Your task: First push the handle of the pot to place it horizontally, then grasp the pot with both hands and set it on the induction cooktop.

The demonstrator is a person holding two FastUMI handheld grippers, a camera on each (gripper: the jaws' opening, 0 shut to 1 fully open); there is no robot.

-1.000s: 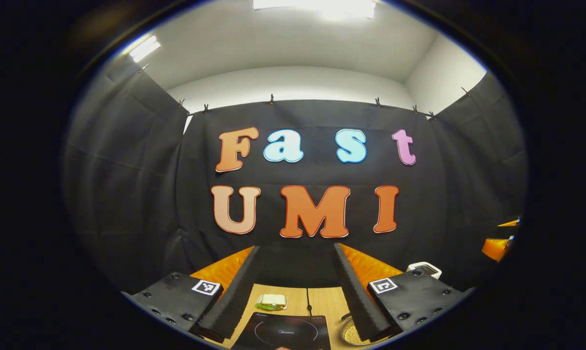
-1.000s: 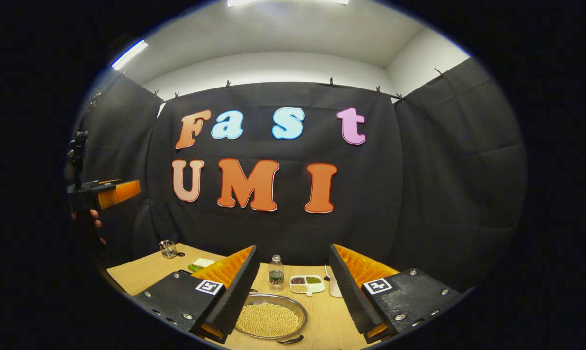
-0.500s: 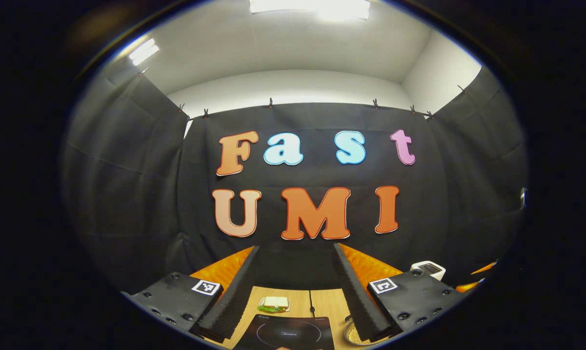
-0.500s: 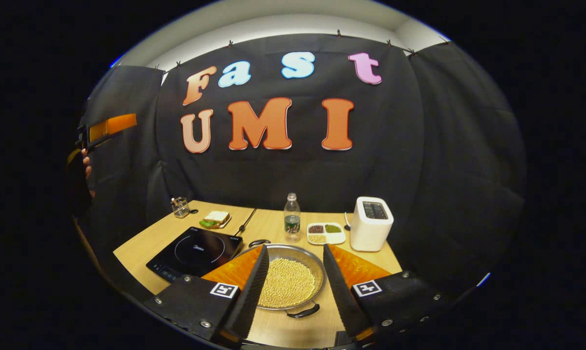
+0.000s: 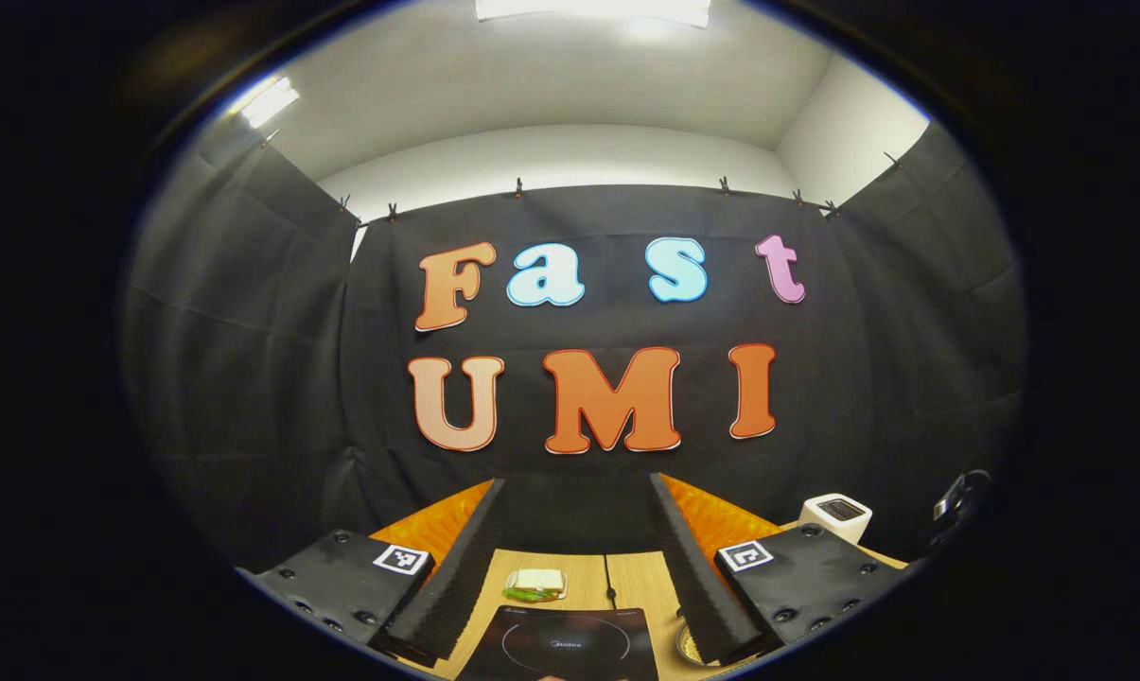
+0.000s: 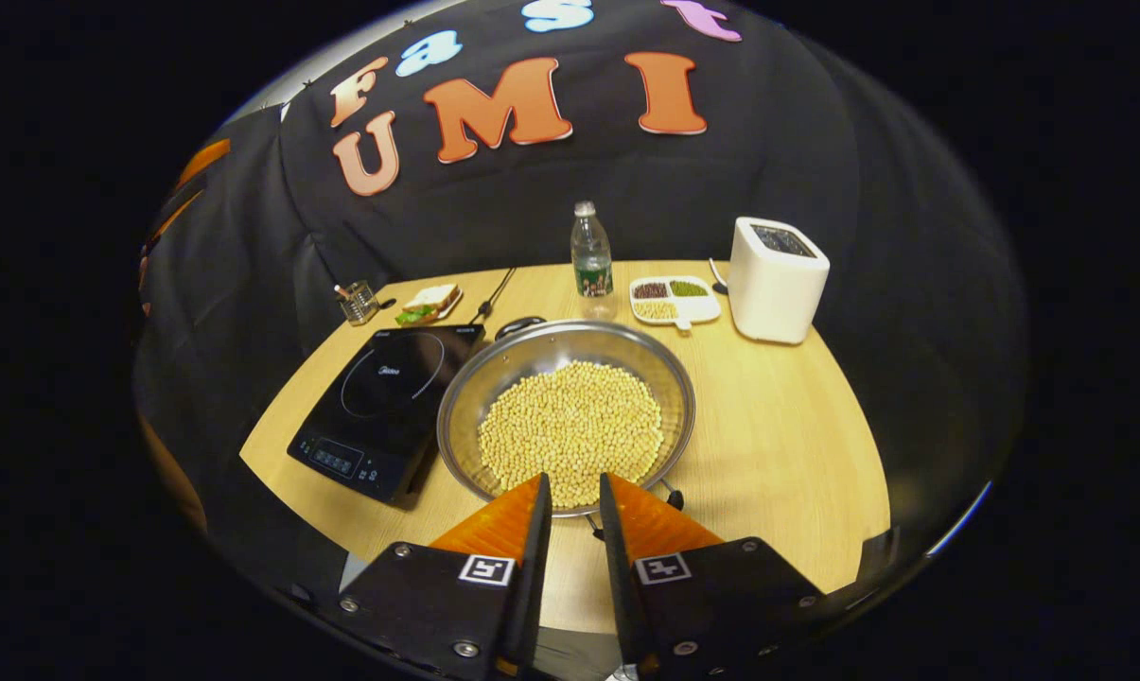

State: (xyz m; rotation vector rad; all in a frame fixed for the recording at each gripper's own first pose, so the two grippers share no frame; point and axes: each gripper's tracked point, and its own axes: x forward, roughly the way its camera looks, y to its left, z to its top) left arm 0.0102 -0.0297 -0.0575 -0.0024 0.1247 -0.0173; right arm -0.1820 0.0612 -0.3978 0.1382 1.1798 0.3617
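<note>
- Right gripper (image 6: 570, 492) has tipped down and come in over the pot since half a second ago, its fingers narrowed from wide apart to a slim gap, holding nothing; left gripper (image 5: 574, 530) barely shifted, fingers wide apart and empty.
- Induction cooktop (image 6: 385, 392) sits just left of the pot (image 6: 570, 416), near edges about touching.
- Pot rests on the bench (image 6: 778, 426), full of pale beans, not yet on the cooktop.
- Step in hand looks like the first one: pushing the handle level. Near handle (image 6: 669, 492) peeks out beside the right fingertips.
- Next move likely calls for the fingertips nudging that handle sideways, gently, so the beans stay put.
- Near handle mostly hidden behind the fingers; contact cannot be told. Far handle (image 6: 520, 324) small, its angle unclear.
- Left gripper view cuts the pot to a sliver of rim.
</note>
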